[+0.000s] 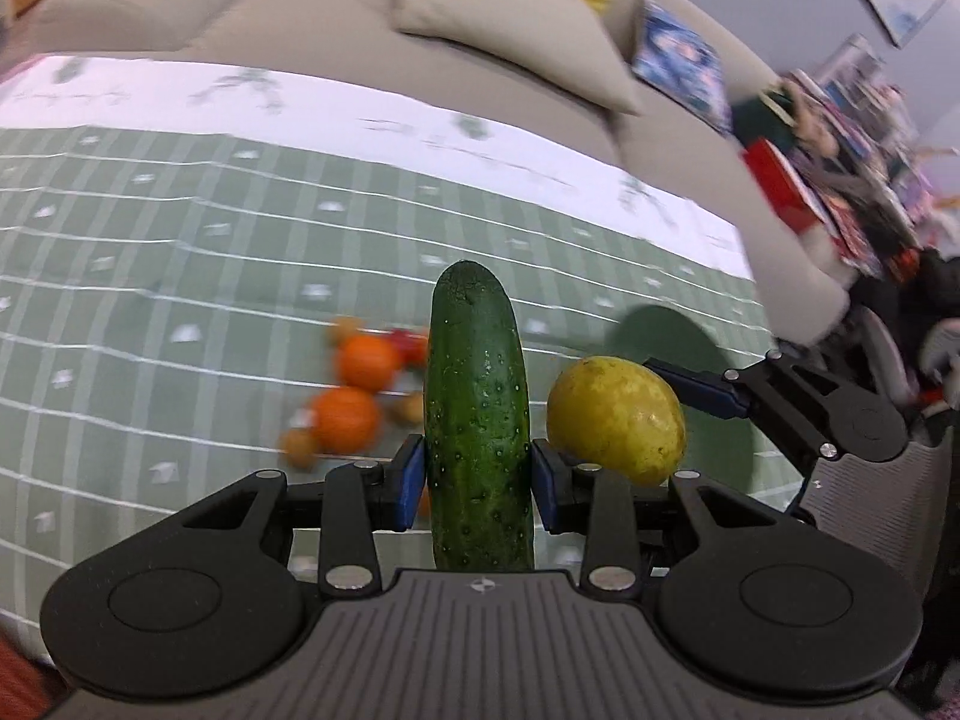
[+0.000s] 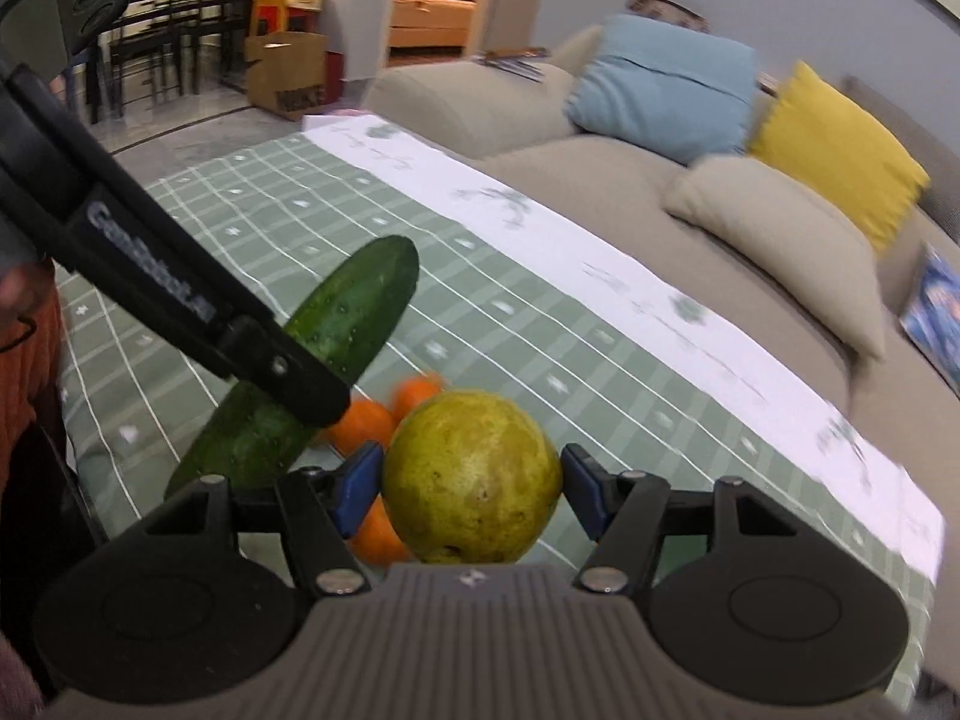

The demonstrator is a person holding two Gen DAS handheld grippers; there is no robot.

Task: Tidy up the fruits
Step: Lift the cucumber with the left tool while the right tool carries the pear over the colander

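Observation:
My left gripper [image 1: 477,477] is shut on a dark green cucumber [image 1: 477,420] and holds it above the table; the cucumber also shows in the right wrist view [image 2: 342,318], crossed by the left gripper's black arm [image 2: 180,294]. My right gripper [image 2: 471,492] is shut on a yellow-green pear [image 2: 471,474], held in the air just right of the cucumber; the pear [image 1: 618,417] also shows in the left wrist view. Below lie oranges [image 1: 348,417] [image 2: 363,423] and small brownish fruits [image 1: 297,447] on the green checked tablecloth [image 1: 180,276].
A beige sofa [image 2: 630,180] with blue [image 2: 666,84], yellow [image 2: 840,150] and beige cushions [image 2: 780,240] runs along the table's far side. A white patterned strip [image 2: 600,276] borders the cloth. A cluttered shelf [image 1: 840,180] stands at the right.

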